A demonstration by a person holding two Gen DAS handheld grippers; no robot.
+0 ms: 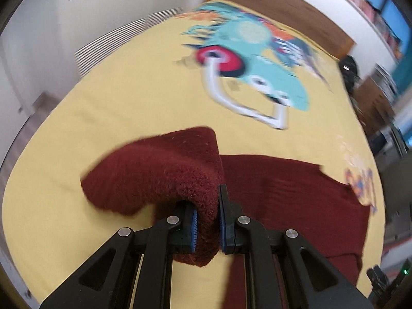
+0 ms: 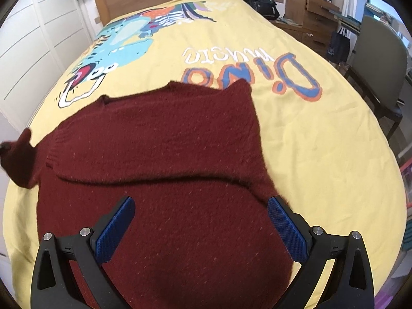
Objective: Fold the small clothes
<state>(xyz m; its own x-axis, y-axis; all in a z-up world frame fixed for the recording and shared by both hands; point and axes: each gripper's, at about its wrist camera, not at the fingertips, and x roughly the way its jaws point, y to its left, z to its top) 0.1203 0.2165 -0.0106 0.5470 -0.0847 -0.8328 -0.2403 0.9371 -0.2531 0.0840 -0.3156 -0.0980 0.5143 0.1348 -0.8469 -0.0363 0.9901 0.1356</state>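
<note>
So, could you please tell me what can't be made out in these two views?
- Left wrist view: the dinosaur print is smeared by motion blur.
- Left wrist view: the sweater bunched in the left gripper hides the bedspread beneath.
- Right wrist view: the sweater's bottom hem is cut off by the frame edge.

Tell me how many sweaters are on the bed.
1. The maroon sweater lies spread on the yellow bedspread, one sleeve pinched in the left hand-held gripper. Nothing suggests another, though the bed's near edge is hidden.

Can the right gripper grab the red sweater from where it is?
Probably yes. The right gripper hangs open right over the maroon sweater on the yellow bedspread, with nothing between them. The left gripper already pinches a sleeve.
</note>
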